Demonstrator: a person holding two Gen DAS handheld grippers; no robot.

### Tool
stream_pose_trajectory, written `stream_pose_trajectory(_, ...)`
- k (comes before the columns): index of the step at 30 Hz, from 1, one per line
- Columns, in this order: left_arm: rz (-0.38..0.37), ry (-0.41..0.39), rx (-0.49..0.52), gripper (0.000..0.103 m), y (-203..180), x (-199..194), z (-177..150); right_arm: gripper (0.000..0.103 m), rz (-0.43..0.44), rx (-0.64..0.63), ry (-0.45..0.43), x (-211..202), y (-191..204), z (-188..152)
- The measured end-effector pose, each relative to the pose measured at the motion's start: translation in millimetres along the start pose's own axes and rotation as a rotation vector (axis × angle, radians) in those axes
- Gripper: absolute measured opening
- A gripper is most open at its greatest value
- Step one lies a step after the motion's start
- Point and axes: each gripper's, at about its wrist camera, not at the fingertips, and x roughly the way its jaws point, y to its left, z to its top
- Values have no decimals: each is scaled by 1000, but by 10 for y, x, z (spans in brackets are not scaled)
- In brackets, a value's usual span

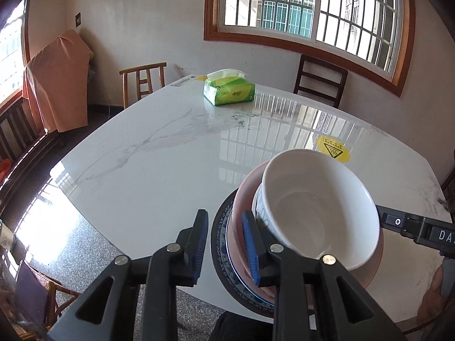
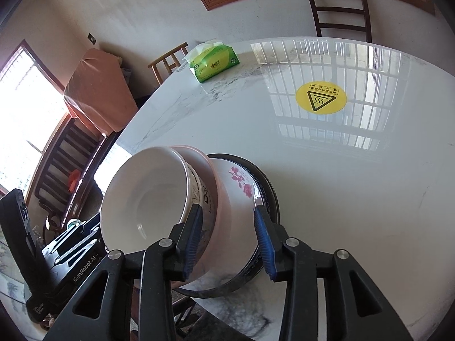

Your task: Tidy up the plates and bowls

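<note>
Dishes stood stacked at the near edge of the marble table (image 1: 148, 153): white bowl (image 1: 318, 207) nested in a pink bowl (image 1: 241, 199), on a flowered plate (image 2: 241, 182), on a dark-rimmed plate (image 1: 220, 244); left gripper (image 1: 224, 244) sat at the stack's left side, fingers parted, one pad near the pink bowl's rim, contact unclear; right gripper (image 2: 230, 238) fingers apart, straddling the pink bowl's wall, pads seemingly clear of it; green tissue pack (image 1: 229, 92) lay well apart at the far side; yellow sticker (image 2: 320, 97) between.
</note>
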Motion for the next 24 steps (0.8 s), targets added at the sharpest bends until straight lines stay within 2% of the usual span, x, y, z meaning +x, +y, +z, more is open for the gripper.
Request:
stream_pose_trajectory(3,-24,-92,0,28,51,-105,22,41,6,10,-2,24,-9,-51)
stream_pose_trajectory(5,-29,-98,-5,38,68,-141,42,41,16,16,-1,28,-19,-93)
stream_pose_trajectory(9,-28,-128,-10,40,41,-256,43,41,26,26,-35,-56,-38,-121)
stream_pose_trajectory(18,2,-191,47,50,-186,-488,-102,45,-4,-44,-228,-420,119,-296)
stream_pose_trajectory(24,35,-245,85,51,-345,-586,-252,52,-55,-115,-353,-583,236,-539)
